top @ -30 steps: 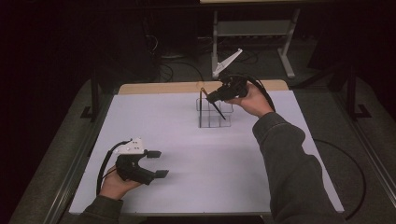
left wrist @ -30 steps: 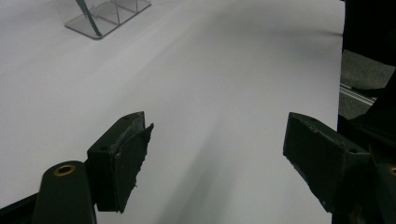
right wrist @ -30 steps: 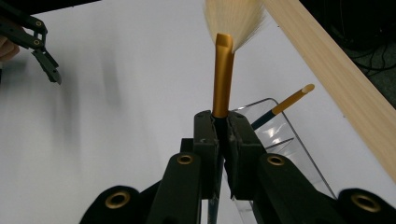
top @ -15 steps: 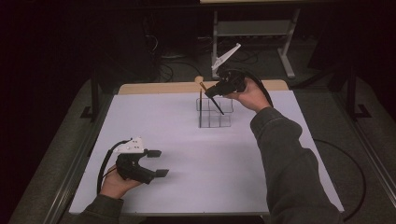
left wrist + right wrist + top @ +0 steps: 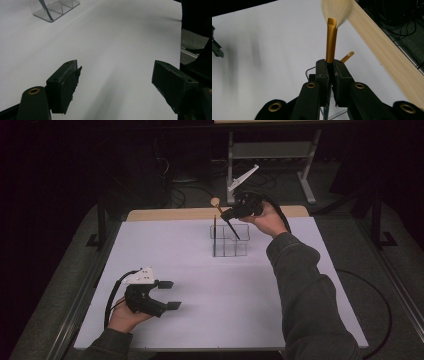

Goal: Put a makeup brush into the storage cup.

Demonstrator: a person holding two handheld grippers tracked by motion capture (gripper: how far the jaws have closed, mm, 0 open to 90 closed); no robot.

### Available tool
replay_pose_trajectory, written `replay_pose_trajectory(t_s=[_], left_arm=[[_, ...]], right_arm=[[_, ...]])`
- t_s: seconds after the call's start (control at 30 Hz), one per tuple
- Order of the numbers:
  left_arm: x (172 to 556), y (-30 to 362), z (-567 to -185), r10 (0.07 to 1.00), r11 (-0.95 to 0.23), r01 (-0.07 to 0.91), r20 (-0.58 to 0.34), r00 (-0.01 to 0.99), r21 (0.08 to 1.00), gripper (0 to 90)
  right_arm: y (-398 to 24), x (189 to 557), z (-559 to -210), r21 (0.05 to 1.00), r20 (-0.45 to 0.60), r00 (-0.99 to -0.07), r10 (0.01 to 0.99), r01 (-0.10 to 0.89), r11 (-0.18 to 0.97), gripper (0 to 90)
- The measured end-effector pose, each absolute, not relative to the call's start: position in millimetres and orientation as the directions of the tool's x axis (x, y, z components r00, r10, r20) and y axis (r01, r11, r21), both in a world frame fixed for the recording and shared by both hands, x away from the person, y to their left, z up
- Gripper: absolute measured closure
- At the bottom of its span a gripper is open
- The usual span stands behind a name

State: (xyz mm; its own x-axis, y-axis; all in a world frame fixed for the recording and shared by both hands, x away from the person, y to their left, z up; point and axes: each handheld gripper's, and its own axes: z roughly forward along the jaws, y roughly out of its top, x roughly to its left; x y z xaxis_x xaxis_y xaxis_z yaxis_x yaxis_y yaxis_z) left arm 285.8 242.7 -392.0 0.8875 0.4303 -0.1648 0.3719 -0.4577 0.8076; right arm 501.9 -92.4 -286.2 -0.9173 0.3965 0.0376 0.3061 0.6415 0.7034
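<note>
The right tool [image 5: 330,67] clamps the gold ferrule of a fan brush [image 5: 331,42] with pale bristles above the clear, square-celled organizer [image 5: 230,241] on the matte white table [image 5: 250,300]; the left tool [image 5: 115,85] stands spread, ungripped.

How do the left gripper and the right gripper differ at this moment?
The left gripper has its jaws wide open and holds nothing; the right gripper is shut on a gold-handled fan brush. The left rests low over the white table; the right is raised above the clear organizer. Both are black, hand-held.
</note>
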Motion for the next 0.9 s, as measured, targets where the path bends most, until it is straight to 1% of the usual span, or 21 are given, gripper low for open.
replay_pose_trajectory(t_s=[0.1,0.13,0.4,0.57,0.9], left_arm=[[286.3,243.1,-391.2,0.429,-0.451,0.364,-0.159,0.889,0.815,20.6],[286.3,243.0,-390.7,0.429,-0.451,0.363,-0.158,0.889,0.815,20.6],[285.9,243.3,-392.1,0.427,-0.454,0.37,-0.167,0.889,0.81,20.4],[285.8,243.7,-391.3,0.42,-0.473,0.358,-0.151,0.895,0.805,20.3],[285.1,244.9,-392.2,0.431,-0.452,0.369,-0.163,0.887,0.812,20.3]], right_arm=[[-89.8,502.4,-287.8,0.704,0.051,-0.915,0.401,0.318,0.635,83.0],[-89.1,503.3,-288.6,0.703,0.04,-0.918,0.395,0.307,0.642,83.0],[-84.3,508.5,-288.7,0.701,0.035,-0.912,0.409,0.314,0.64,83.0],[-82.7,511.6,-291.3,0.7,0.033,-0.908,0.417,0.319,0.639,83.0],[-79.2,515.1,-293.4,0.707,0.027,-0.903,0.428,0.32,0.631,83.0]])
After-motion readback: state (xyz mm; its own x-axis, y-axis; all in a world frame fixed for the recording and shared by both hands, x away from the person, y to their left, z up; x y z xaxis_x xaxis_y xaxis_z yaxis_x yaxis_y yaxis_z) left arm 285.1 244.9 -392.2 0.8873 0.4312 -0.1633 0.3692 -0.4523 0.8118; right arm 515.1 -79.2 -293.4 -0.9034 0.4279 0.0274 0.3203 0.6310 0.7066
